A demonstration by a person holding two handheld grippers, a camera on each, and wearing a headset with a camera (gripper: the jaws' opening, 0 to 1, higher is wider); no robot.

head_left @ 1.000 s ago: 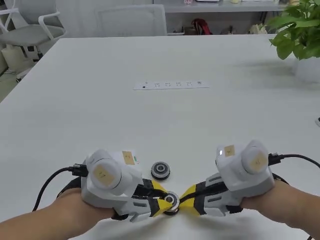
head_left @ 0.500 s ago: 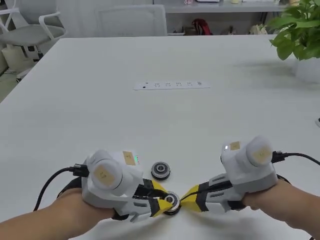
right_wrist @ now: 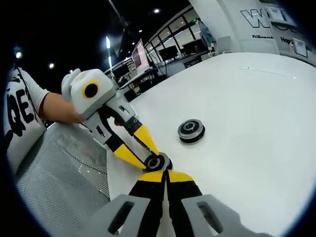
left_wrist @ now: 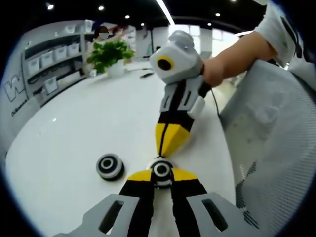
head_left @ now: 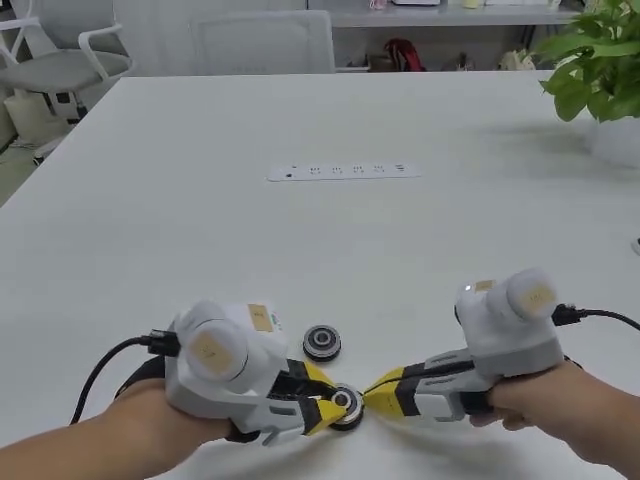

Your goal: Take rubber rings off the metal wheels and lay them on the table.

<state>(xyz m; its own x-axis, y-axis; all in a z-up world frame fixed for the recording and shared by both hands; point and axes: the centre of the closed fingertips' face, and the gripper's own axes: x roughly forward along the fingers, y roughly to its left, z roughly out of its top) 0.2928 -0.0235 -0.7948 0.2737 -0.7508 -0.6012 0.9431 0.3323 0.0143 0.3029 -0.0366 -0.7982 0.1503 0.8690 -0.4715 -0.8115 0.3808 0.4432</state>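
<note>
Clamping wheel (left_wrist: 161, 169), left gripper (head_left: 336, 407) seemingly touches right gripper (right_wrist: 166, 174).

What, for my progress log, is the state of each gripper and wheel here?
Left gripper: shut on the held wheel.
Right gripper: jaws together, tips at that wheel's rim.
Held wheel: clamped, black ring on.
Second wheel: flat on the table, ring on, untouched.

One wheel (head_left: 346, 402) is sitting near the front edge of the tabletop (head_left: 200, 220), between the left tongs (head_left: 336, 409) and the right tongs (head_left: 369, 392), touching both. A second wheel (head_left: 321, 341) is lying just behind it, and a power strip (head_left: 343, 171) is lying well beyond, toward the middle.
</note>
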